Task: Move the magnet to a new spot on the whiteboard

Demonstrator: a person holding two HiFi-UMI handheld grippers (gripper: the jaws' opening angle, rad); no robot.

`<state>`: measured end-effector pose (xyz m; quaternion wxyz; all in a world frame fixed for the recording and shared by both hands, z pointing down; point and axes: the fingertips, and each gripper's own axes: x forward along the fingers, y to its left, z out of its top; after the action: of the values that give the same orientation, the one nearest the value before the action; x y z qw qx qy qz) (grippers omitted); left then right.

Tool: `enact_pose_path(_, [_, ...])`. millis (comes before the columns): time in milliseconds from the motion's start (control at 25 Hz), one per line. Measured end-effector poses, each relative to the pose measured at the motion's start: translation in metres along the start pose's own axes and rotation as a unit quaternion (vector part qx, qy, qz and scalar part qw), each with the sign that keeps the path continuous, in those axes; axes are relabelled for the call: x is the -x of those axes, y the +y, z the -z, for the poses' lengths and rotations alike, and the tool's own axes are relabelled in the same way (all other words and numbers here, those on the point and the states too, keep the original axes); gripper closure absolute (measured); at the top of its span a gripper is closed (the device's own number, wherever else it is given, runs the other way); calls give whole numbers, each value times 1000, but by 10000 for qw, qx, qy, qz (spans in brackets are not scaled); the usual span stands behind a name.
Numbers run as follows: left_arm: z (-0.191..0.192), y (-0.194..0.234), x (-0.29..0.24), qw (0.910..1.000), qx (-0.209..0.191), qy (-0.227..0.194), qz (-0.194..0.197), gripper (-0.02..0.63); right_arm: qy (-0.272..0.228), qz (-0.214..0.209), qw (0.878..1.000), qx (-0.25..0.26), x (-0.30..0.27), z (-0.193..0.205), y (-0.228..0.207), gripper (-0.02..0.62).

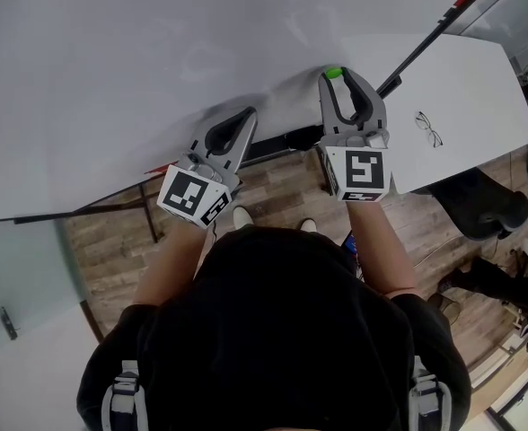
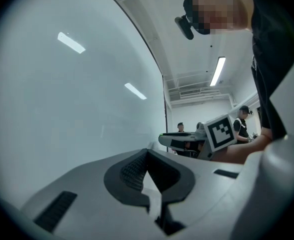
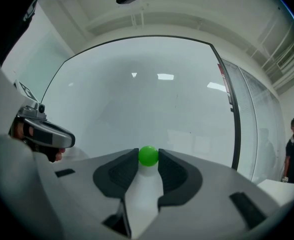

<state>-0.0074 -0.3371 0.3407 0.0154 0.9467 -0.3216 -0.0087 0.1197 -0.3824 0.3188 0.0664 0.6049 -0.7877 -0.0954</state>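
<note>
A small green ball magnet (image 1: 333,72) sits on the large whiteboard (image 1: 138,61). My right gripper (image 1: 339,76) reaches up to the board, and its two pads press on the magnet's sides. In the right gripper view the magnet (image 3: 148,155) is pinched at the jaw tips against the whiteboard (image 3: 152,94), so the right gripper (image 3: 148,158) is shut on it. My left gripper (image 1: 244,117) points at the board lower and to the left, its tips together with nothing between them. The left gripper view shows the left gripper (image 2: 147,153) shut close to the whiteboard (image 2: 62,109).
A white table (image 1: 462,79) stands to the right with a pair of glasses (image 1: 428,128) on it. A black chair (image 1: 493,209) is beside it. The board's dark frame bar (image 1: 426,43) runs diagonally at upper right. Wooden floor (image 1: 273,182) lies below. People stand in the background.
</note>
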Motion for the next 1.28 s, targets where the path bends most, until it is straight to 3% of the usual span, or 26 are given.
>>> enact_pose_path(360, [-8, -14, 13, 9995, -126, -75, -265, 604, -309, -867, 9955, -229, 35, -23, 25, 476])
enact_pose_path(640, [-16, -39, 23, 9980, -298, -147, -536, 604, -579, -1551, 9827, -832, 66, -30, 31, 476])
enact_pose_path(1280, [-4, -115, 45, 9924, -329, -269, -1151, 604, -662, -2950, 9459, -1178, 142, -8, 39, 476])
